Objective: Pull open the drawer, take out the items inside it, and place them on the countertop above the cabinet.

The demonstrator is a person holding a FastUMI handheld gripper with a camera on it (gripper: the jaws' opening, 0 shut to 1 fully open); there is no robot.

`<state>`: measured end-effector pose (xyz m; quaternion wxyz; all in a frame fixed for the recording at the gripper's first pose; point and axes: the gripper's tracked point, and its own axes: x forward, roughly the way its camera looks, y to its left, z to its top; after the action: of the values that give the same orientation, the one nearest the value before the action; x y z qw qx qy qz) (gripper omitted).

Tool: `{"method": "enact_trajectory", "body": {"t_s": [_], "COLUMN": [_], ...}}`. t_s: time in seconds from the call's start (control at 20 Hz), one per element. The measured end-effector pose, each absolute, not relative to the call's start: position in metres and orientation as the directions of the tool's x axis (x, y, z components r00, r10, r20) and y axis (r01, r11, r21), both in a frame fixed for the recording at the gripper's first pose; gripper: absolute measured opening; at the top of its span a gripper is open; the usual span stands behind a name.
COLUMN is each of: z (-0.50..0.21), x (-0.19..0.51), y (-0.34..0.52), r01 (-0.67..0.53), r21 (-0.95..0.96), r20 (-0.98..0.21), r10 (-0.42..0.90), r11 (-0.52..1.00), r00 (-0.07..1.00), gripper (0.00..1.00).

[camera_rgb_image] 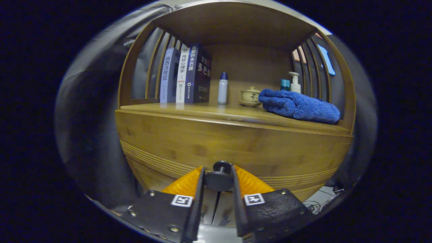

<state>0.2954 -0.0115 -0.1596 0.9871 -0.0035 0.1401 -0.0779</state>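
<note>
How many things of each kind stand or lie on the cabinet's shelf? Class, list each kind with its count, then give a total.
Books: 3
Bottles (a white one with a blue cap, a pump bottle, a teal one partly hidden by the towel): 3
Lidded cup on a saucer: 1
Blue towel: 1
Total: 8

Below, the gripper has its fingers on either side of the drawer knob.

Warm wooden cabinet (233,141) with slatted side rails (155,64) and a top board above, dark grey cloth booth wall (91,111) on both sides, pale floor (320,197) low beside the cabinet, dim lighting, soft sheen on the wood
</note>
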Motion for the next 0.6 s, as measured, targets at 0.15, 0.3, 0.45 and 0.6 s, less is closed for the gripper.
{"method": "enact_trajectory", "body": {"t_s": [0.15, 0.3, 0.45, 0.6], "z": [-0.161, -0.162, -0.161, -0.159], "x": [0.286, 0.288, 0.272, 0.249], "y": [-0.011, -0.013, -0.012, -0.006], "r01": [0.192, 0.184, 0.205, 0.212], "r21": [0.041, 0.031, 0.02, 0.025], "r20": [-0.297, -0.305, -0.305, -0.311], "r10": [-0.171, -0.166, -0.19, -0.194], "r11": [0.981, 0.982, 0.979, 0.977], "r00": [0.939, 0.938, 0.933, 0.93], "gripper": [0.37, 0.3, 0.3, 0.3]}}
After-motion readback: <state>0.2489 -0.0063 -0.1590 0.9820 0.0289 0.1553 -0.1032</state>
